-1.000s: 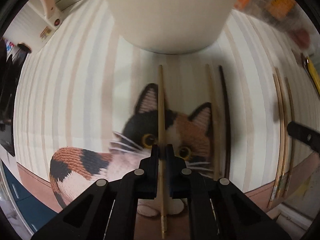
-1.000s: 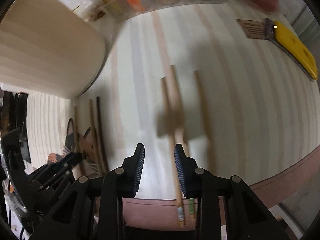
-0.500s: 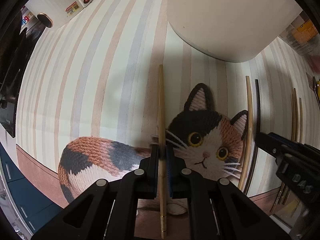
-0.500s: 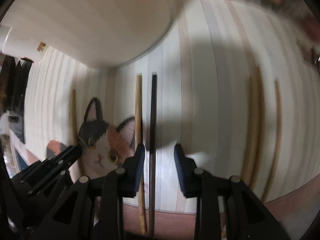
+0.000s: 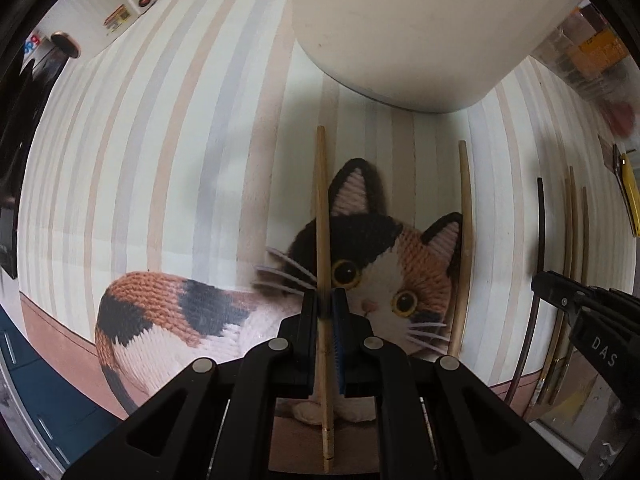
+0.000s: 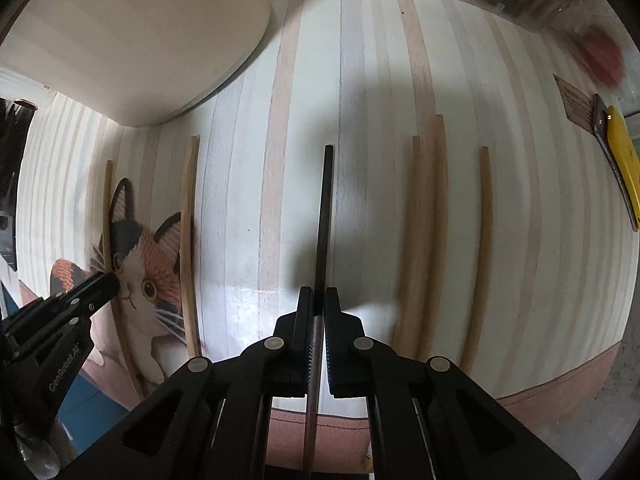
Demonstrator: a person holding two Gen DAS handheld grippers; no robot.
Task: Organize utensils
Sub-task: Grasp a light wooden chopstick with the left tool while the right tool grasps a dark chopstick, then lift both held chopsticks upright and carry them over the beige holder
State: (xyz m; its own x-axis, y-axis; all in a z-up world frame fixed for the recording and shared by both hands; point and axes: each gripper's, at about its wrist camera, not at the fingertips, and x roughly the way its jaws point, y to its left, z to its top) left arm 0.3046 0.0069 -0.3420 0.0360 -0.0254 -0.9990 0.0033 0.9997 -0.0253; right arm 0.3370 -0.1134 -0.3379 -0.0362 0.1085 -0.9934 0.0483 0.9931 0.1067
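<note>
Dark chopstick (image 6: 325, 216) – lengthwise along R tool (image 6: 316, 304)

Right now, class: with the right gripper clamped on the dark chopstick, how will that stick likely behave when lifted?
The dark chopstick looks thin and straight, so probably stiff and light. The right gripper pinches it partway along, so the long front end may droop or pivot. If dropped on the glossy striped mat, it might slide.

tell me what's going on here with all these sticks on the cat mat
A person is sorting chopsticks with a handheld pair of tongs in each hand. The left tongs are shut on a light bamboo chopstick over the knitted-look calico cat picture. The right tongs are shut on a dark brown chopstick. Four more light wooden chopsticks lie on the striped mat, near a large cream container.
</note>
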